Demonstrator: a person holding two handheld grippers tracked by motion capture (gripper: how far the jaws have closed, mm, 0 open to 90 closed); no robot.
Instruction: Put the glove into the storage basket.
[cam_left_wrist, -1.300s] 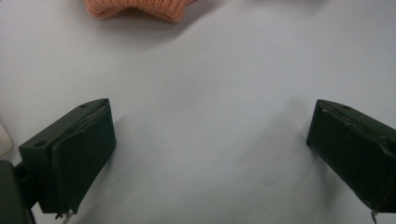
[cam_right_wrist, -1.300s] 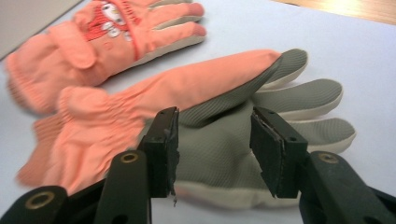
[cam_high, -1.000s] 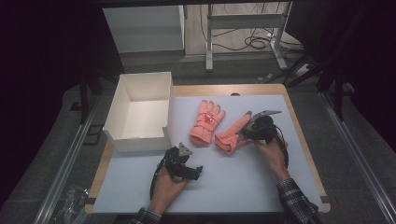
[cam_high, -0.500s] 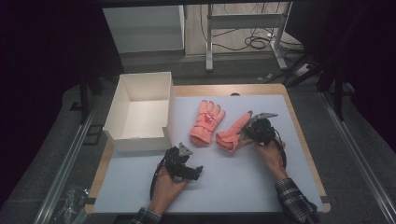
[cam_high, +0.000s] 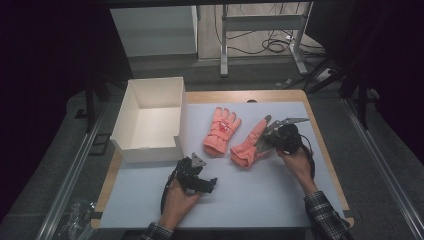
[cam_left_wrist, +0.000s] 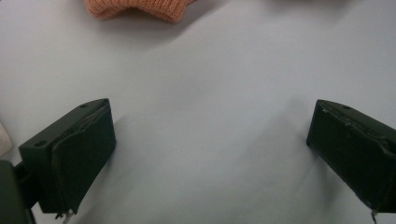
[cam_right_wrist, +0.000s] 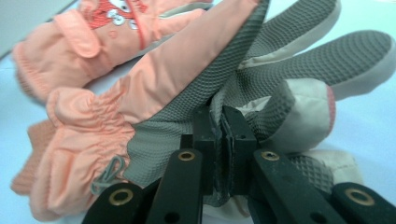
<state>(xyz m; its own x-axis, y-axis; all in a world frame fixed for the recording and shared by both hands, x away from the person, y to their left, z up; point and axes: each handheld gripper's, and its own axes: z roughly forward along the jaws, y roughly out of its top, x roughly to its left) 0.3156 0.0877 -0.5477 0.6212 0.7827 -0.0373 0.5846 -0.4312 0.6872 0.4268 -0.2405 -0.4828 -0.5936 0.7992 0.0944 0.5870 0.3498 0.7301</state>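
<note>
Two salmon-pink gloves lie on the pale mat. One glove (cam_high: 221, 130) rests back-up, its sequin patch showing (cam_right_wrist: 112, 18). The other glove (cam_high: 248, 145) lies to its right. My right gripper (cam_high: 265, 141) is shut on the grey textured palm of that right-hand glove (cam_right_wrist: 187, 88), the fabric pinched between its jaws (cam_right_wrist: 222, 140), and the finger end sits slightly raised. My left gripper (cam_high: 205, 176) rests low on the mat in front of the gloves. It stands open (cam_left_wrist: 210, 154) with only bare mat between its jaws, and a knitted cuff (cam_left_wrist: 140, 7) lies beyond it.
An open white box (cam_high: 150, 150) stands at the left of the mat, beside the gloves. The mat (cam_high: 260, 195) covers a wooden table whose edge (cam_high: 330, 165) runs along the right. Cables and metal stand legs (cam_high: 260, 45) are on the floor behind.
The right gripper has shifted slightly up and to the right, and the right-hand glove's finger end has come up with it. The left hand and gripper have stayed put.
</note>
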